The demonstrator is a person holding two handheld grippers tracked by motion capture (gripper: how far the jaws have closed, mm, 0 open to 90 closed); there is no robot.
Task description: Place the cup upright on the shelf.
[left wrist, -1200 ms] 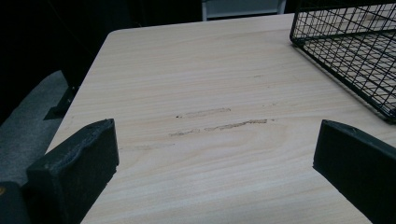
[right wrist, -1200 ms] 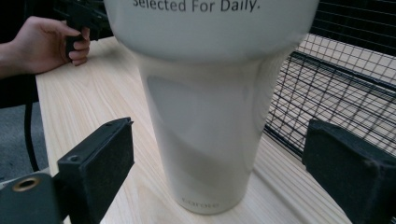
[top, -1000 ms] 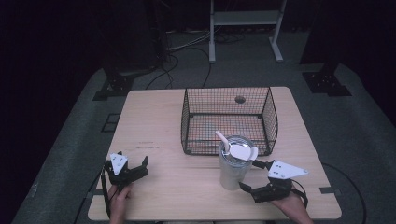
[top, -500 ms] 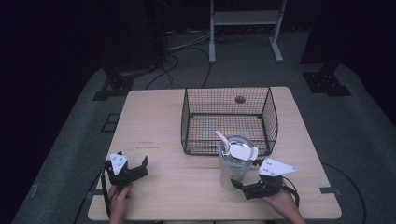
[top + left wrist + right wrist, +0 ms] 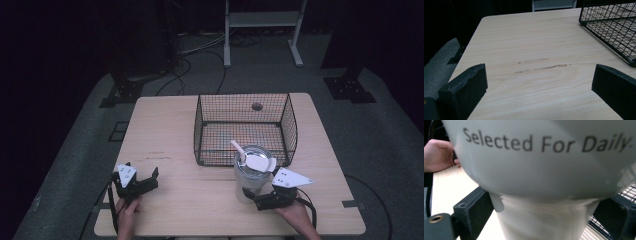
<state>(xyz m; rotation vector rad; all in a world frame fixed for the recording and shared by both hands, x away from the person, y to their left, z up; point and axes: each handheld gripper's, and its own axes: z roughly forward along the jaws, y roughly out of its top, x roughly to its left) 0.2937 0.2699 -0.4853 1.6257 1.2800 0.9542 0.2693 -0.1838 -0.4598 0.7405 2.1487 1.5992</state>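
A translucent tumbler (image 5: 251, 176) with a white lid and a straw (image 5: 237, 150) stands upright on the wooden table (image 5: 190, 150), just in front of the wire basket (image 5: 242, 95). My right gripper (image 5: 250, 196) is at its foot, open, with a jaw on either side of the narrow base. In the right gripper view the tumbler (image 5: 544, 170) looms very close, printed "Selected For Daily", between the jaws of the right gripper (image 5: 544, 217). My left gripper (image 5: 136, 177) rests open near the front left of the table, and the left gripper (image 5: 539, 82) has only bare wood between its jaws.
The black wire basket (image 5: 614, 30) sits at the middle back of the table with nothing seen inside. A small round hole (image 5: 257, 106) lies in the tabletop behind it. The person's left hand (image 5: 436, 155) appears far off. Dark floor, cables and a stand frame (image 5: 262, 20) lie beyond.
My right gripper has slid left along the table's front until its jaws flank the tumbler's base. The left gripper and the tumbler have stayed put.
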